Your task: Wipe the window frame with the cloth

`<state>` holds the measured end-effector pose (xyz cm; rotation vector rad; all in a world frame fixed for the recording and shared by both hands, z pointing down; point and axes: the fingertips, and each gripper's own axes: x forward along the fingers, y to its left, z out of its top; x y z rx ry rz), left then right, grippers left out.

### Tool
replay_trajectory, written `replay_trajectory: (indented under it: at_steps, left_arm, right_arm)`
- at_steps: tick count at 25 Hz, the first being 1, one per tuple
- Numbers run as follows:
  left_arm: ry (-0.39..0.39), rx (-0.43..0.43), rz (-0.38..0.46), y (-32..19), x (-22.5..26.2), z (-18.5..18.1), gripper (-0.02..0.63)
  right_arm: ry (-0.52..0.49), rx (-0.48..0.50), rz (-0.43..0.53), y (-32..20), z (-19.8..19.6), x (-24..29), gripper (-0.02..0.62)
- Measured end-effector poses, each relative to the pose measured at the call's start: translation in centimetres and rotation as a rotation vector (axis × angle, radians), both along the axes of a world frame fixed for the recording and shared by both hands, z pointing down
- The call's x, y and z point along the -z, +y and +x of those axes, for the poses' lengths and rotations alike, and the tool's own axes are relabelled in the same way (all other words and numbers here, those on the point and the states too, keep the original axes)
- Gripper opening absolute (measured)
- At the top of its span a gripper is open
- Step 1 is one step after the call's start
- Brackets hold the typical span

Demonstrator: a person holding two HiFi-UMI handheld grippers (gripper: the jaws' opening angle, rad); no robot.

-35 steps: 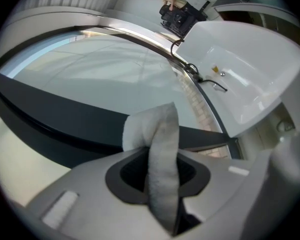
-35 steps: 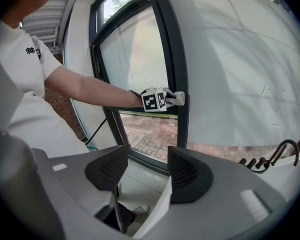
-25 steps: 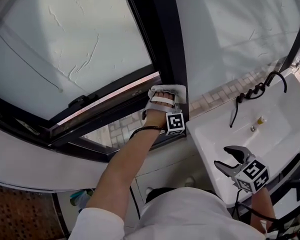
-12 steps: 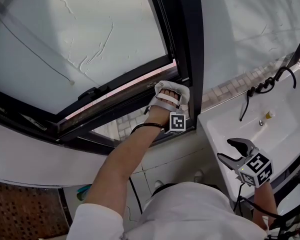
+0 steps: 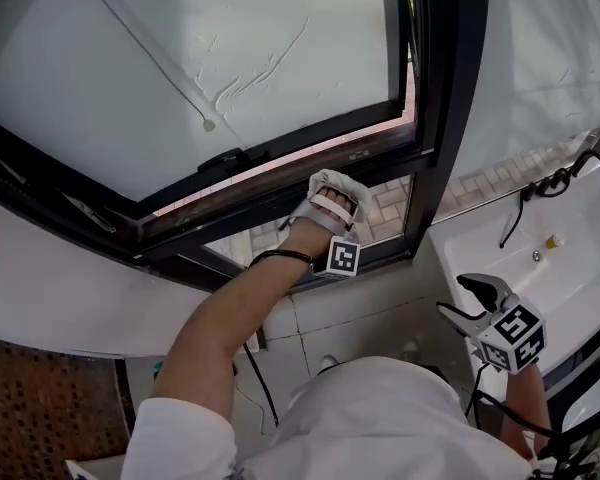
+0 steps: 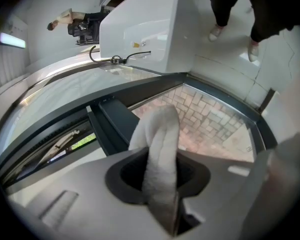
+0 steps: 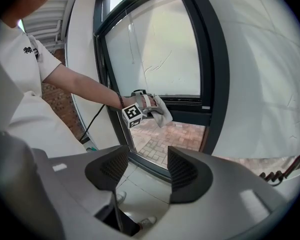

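White terry cloth (image 6: 159, 149), clamped between the jaws of the left gripper (image 5: 332, 200), lies against the lower rail of the dark metal window frame (image 5: 230, 216), whose length runs sideways past it, while the right gripper (image 7: 146, 170) hangs agape and empty, well apart.

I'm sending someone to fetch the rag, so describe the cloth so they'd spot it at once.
Find the big dark window frame beside the white sink. At its lower rail, the left gripper has its jaws shut on the cloth. It is the only soft, white, fuzzy thing there, draped against dark metal and glass.
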<state>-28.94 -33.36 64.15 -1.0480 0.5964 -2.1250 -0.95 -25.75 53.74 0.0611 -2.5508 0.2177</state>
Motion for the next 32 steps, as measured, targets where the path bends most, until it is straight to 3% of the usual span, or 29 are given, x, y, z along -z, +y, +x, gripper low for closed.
replay_trajectory:
  at_steps: [12, 22, 32]
  left_arm:
    - [-0.069, 0.033, -0.048, 12.9, -1.1, -10.7, 0.107]
    - [-0.086, 0.201, -0.089, 26.2, -0.4, -20.8, 0.107]
    - [-0.127, 0.367, -0.164, 37.6, -0.1, -29.2, 0.107]
  right_arm:
    - [0.011, 0.092, 0.029, 6.6, -8.3, 1.1, 0.249]
    - [-0.005, 0.205, 0.030, 13.2, -15.2, 1.3, 0.249]
    - [0.020, 0.264, 0.051, 17.4, -18.3, 1.8, 0.249]
